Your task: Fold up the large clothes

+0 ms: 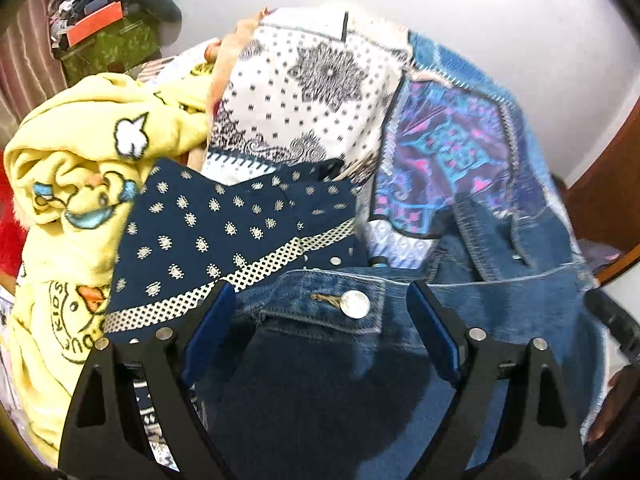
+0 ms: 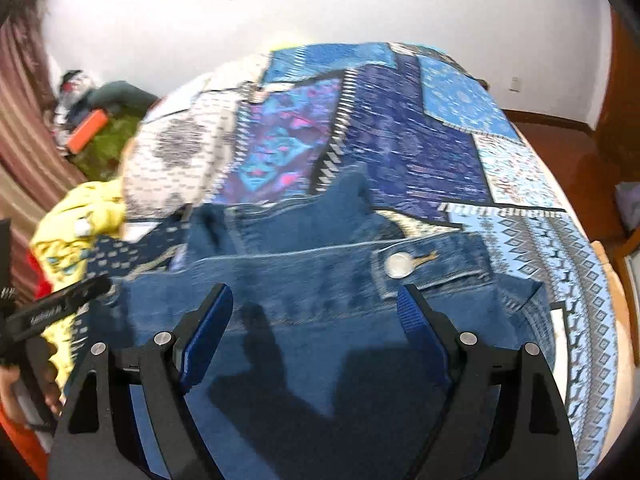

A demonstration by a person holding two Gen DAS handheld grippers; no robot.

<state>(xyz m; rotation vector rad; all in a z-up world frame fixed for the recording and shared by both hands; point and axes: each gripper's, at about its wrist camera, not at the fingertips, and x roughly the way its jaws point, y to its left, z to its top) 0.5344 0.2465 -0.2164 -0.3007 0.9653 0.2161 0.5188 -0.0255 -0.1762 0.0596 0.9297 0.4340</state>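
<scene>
Tongs (image 1: pixel 320 312) agape over rumpled blue jeans (image 1: pixel 320 380), silver-buttoned waistband.

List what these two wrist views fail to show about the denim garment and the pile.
- Denim garment: lower part cut off by the frame edge in both views, its shape unclear.
- Pile's yellow fleece: motion-blurred in the right wrist view.
- Left tongs: fabric contact unclear.

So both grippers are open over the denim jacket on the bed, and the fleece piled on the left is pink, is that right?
Not quite. The fleece is yellow with cartoon ducks, not pink, as the left wrist view shows. The rest holds: the left gripper and right gripper are open over the denim jacket on the bed.
</scene>
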